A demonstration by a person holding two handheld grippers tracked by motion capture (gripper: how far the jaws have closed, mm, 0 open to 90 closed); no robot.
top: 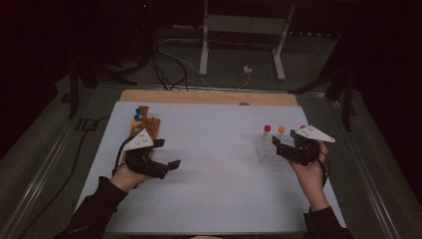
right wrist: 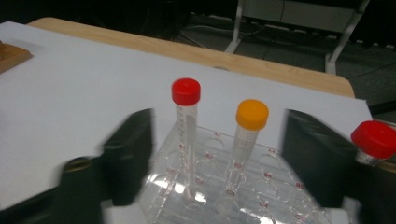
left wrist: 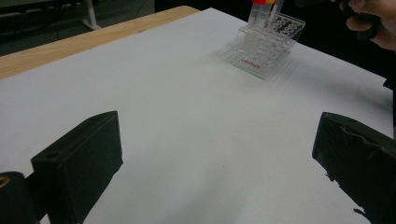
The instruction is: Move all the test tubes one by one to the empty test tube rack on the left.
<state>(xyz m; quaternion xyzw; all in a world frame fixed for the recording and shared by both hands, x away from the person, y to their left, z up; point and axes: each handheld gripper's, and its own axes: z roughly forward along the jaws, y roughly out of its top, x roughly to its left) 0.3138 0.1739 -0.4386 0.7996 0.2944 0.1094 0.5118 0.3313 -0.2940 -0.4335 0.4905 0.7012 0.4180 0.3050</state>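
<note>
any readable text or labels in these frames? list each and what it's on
"A2", "A4", "B4", "C3", "C4": red well labels on the clear tube rack, in the right gripper view.
Red brand word on the rack's front face: too blurred to read.
Graduation marks on the red-capped tube: too small.

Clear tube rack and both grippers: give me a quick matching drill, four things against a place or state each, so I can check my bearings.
Things:
1. clear rack
2. wooden rack
3. left gripper
4. orange-capped tube

Places or states:
A. open over bare white sheet
B. table's right side
C. standing beside a red-capped tube
D. table's left side, holding blue-capped tubes

Pairs: 1-B, 2-D, 3-A, 4-C
</note>
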